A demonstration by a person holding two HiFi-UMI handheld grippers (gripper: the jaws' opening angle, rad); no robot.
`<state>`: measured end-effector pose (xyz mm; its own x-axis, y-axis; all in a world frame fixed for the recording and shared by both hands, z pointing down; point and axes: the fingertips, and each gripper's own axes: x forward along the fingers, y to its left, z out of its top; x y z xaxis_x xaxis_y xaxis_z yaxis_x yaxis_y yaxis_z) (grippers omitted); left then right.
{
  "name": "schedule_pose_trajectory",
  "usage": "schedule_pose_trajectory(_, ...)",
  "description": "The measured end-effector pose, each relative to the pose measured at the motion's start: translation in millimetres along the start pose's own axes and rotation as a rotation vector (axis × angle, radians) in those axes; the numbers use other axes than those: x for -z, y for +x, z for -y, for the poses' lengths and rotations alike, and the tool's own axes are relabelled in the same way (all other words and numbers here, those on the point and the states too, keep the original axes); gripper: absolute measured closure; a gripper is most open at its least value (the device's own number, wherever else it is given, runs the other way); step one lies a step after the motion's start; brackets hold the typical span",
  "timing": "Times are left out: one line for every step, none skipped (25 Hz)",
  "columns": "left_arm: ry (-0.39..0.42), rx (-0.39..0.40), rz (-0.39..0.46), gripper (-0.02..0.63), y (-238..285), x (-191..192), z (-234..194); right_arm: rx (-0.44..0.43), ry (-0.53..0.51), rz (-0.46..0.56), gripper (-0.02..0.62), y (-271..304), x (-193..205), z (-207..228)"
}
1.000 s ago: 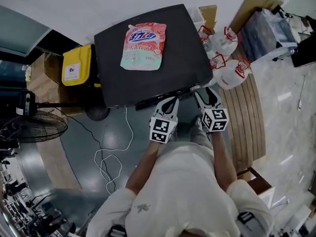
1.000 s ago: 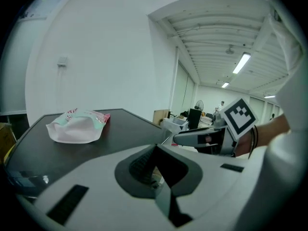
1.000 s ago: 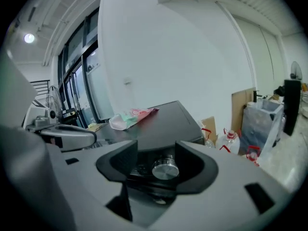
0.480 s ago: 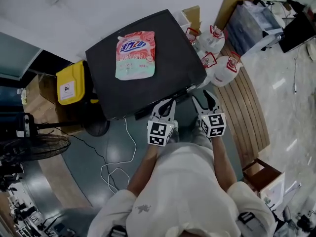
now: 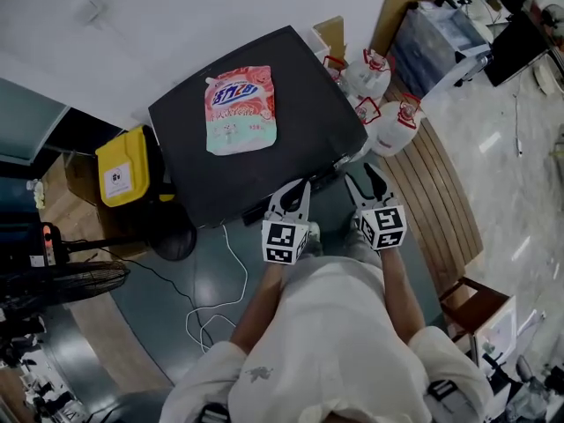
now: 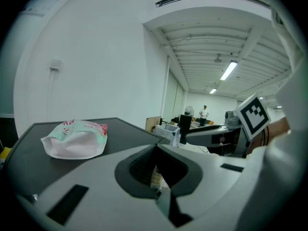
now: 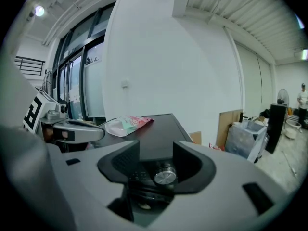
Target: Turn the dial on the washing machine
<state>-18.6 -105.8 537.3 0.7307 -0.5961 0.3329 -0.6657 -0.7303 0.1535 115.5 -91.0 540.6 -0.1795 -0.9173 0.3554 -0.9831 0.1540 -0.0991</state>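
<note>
The washing machine [image 5: 300, 130] has a flat black top, and a pink and green detergent pouch [image 5: 240, 108] lies on it. In the right gripper view the silver dial [image 7: 165, 175] sits on the machine's front panel between the jaws of my right gripper [image 7: 156, 165]. Those jaws are closing. The dial is close to the right jaw, and a gap shows on its left. In the head view my right gripper [image 5: 366, 181] is at the machine's front right corner. My left gripper [image 5: 295, 190] is beside it at the front edge, shut on nothing.
A yellow bin [image 5: 123, 166] stands left of the machine. White jugs [image 5: 388, 126] and a plastic crate [image 5: 432, 42] sit to its right by a wooden slatted platform [image 5: 445, 201]. A white cable [image 5: 216, 298] trails on the floor, and a fan [image 5: 53, 280] stands at the far left.
The head view has shifted, so the machine sits a little more to the left and turned. Both grippers stay at the machine's front edge.
</note>
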Motion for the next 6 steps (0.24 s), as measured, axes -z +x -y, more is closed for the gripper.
schedule_pose_trajectory(0.003,0.003,0.003,0.592,0.0,-0.8,-0.1,0.004,0.000,0.002,0.371,-0.9,-0.8,-0.2)
schedule_pose_trajectory(0.005,0.006,0.005,0.592,0.1,-1.8,-0.1,0.007,-0.001,0.003,0.371,-1.6,-1.5,-0.4)
schedule_pose_trajectory(0.006,0.009,0.007,0.592,0.3,-2.7,0.0,0.008,-0.002,0.004,0.371,-2.2,-2.1,-0.8)
schedule_pose_trajectory(0.007,0.011,0.009,0.592,0.5,-3.3,0.0,0.009,-0.004,0.005,0.371,-2.6,-2.5,-1.2)
schedule_pose_trajectory(0.008,0.012,0.011,0.592,0.9,-3.8,0.0,0.010,-0.005,0.005,0.371,-2.9,-2.8,-1.6)
schedule_pose_trajectory(0.008,0.014,0.013,0.592,1.2,-4.2,-0.1,0.011,-0.006,0.006,0.371,-3.1,-3.0,-1.9)
